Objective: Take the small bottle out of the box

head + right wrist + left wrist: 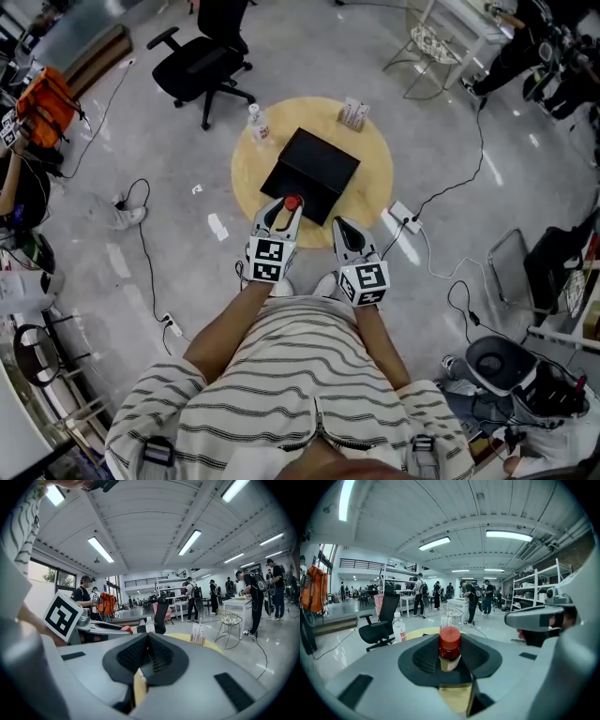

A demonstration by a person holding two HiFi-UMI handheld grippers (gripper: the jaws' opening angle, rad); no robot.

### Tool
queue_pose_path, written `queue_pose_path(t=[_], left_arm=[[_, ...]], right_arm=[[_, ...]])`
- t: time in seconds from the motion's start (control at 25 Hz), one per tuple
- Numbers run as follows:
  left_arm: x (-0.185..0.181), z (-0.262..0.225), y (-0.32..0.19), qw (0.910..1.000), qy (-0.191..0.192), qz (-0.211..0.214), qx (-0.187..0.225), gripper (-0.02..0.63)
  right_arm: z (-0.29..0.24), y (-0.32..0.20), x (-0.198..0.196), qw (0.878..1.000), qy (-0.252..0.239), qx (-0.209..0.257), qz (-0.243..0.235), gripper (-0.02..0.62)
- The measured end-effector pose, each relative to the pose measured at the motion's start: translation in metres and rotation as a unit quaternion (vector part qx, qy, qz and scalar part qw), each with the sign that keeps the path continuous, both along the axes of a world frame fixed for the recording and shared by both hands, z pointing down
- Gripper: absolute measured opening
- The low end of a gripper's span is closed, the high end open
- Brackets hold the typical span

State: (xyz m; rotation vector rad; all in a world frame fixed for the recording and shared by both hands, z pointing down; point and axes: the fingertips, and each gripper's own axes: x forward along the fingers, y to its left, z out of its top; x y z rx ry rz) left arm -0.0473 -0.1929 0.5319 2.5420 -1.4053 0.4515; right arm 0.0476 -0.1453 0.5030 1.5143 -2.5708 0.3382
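A small bottle with a red cap (292, 202) (449, 645) stands upright between the dark pads of my left gripper (289, 208) (450, 654), which is shut on it. It hangs over the near edge of the black box (310, 172), clear of the inside. That box lies on the round yellow table (375, 178). My right gripper (340, 226) (147, 652) sits just right of the left one, its jaws shut with nothing between them. In the right gripper view the red cap (125, 629) shows at the left, beside the left gripper's marker cube (63, 614).
A clear water bottle (258, 124) (399, 627) and a small card stand (353, 113) (198, 633) stand at the table's far edge. A black office chair (202, 61) is beyond it. Cables and a power strip (405, 217) lie on the floor. People stand further off.
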Motion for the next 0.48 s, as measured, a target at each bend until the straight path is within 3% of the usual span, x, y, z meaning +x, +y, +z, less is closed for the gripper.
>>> queue_pose_path(t=[0.48], left_arm=[[0.002,-0.003,0.009,0.9999,-0.009,0.001,0.014,0.147]], right_arm=[[-0.006,-0.004,0.001,1.0,0.005,0.013,-0.009,0.011]])
